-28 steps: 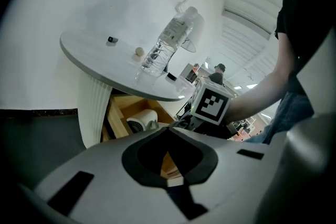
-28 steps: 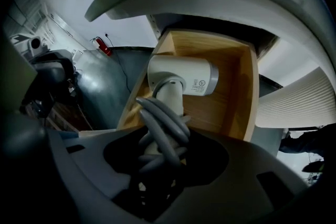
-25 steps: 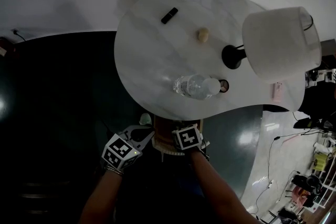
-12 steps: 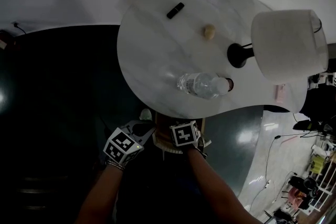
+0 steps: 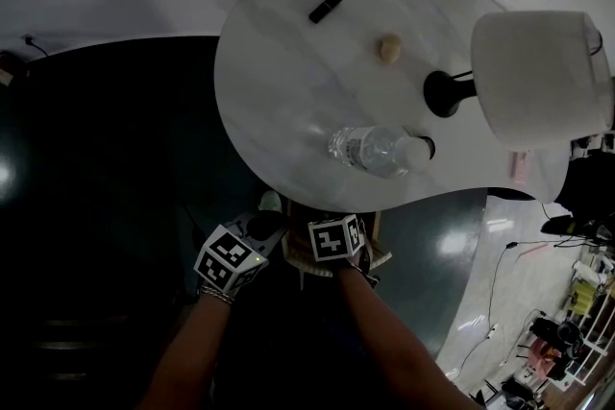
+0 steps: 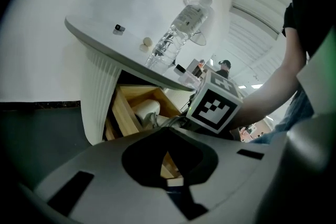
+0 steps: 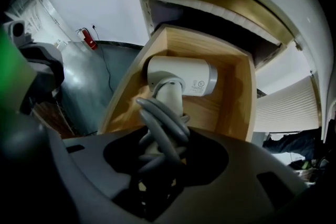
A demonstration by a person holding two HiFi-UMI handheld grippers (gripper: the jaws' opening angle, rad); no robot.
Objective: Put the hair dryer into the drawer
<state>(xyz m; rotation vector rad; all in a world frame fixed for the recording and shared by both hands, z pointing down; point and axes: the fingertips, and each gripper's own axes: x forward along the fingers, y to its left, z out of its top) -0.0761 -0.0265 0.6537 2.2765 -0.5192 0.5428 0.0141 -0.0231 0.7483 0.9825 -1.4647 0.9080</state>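
The white hair dryer [image 7: 181, 76] lies inside the open wooden drawer [image 7: 237, 93], its barrel across the back and its handle toward me. Its grey cord [image 7: 163, 128] is coiled round the handle and runs into my right gripper [image 7: 157, 161], which is shut on it. In the left gripper view the same hair dryer [image 6: 146, 110] shows in the drawer [image 6: 123, 113] under the tabletop. My left gripper [image 6: 168, 159] is just outside the drawer, shut, with nothing in it. From the head view both grippers, left [image 5: 252, 237] and right [image 5: 334, 240], sit side by side at the drawer [image 5: 296, 254].
The white marble table [image 5: 279, 62] carries a clear bottle [image 5: 370, 151] lying on its side, a lamp [image 5: 538, 77], a small black object [image 5: 325, 7] and a small beige object [image 5: 389, 47]. A ribbed white table base [image 6: 97, 92] stands left of the drawer. The floor is dark.
Both grippers have crept a little closer to the table's edge, the right one still holding the hair dryer. The head view has shifted slightly.
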